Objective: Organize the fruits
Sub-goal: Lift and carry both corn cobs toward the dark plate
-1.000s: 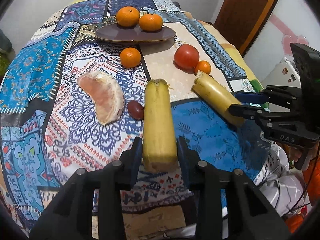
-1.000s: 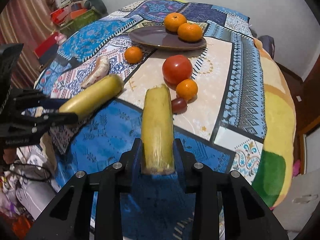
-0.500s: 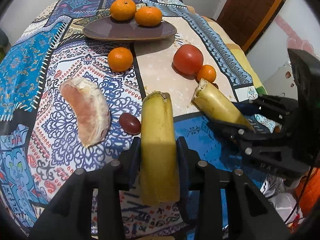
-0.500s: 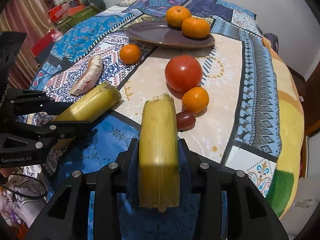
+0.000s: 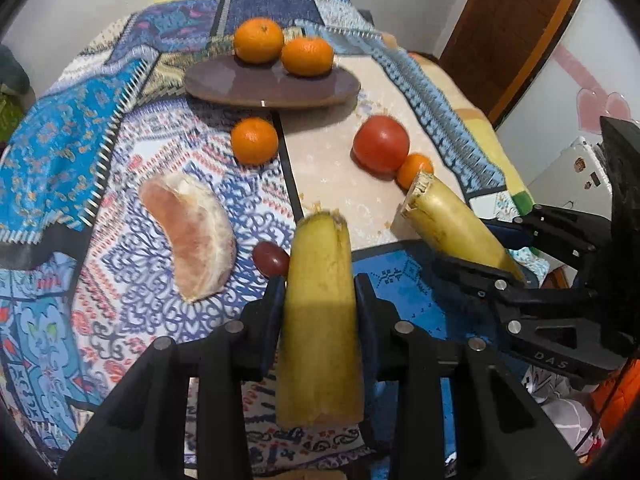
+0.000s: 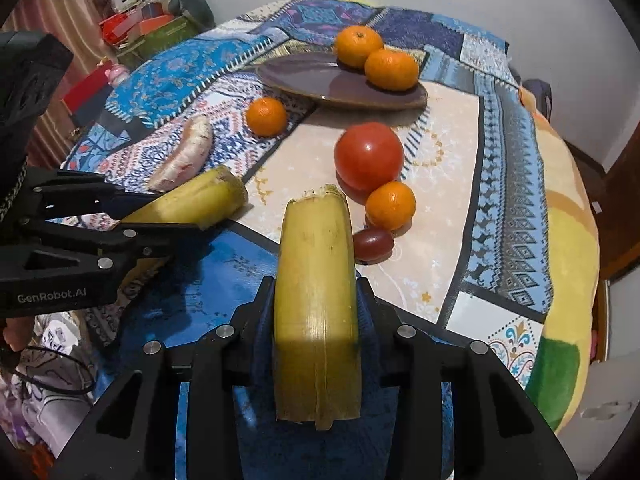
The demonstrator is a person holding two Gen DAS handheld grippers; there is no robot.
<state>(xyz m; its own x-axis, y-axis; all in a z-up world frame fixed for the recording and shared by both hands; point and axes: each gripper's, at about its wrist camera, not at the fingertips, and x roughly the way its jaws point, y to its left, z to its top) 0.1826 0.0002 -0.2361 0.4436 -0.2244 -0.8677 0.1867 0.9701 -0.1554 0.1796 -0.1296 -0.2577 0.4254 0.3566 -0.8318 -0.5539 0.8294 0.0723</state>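
My left gripper [image 5: 320, 292] is shut on a yellow banana piece [image 5: 320, 280] and holds it above the patterned cloth. My right gripper [image 6: 316, 300] is shut on a second banana piece [image 6: 316, 280]; it also shows in the left wrist view [image 5: 452, 220]. The left gripper's banana piece shows in the right wrist view [image 6: 192, 200]. A brown oval plate [image 5: 256, 88] at the back carries two tangerines [image 5: 258, 40]. A loose tangerine [image 5: 254, 141], a tomato [image 5: 381, 143], a small tangerine [image 5: 416, 168], a pomelo segment [image 5: 192, 236] and a dark grape [image 5: 271, 258] lie on the cloth.
The table is round with a patchwork cloth [image 6: 512, 200] that drops off at the right. A wooden door [image 5: 512, 32] stands at the far right. Red and green clutter [image 6: 140, 28] lies beyond the table's left side.
Both grippers have moved forward over the table with their banana pieces, which now sit closer to the fruits and the plate. Both grips stay the same.
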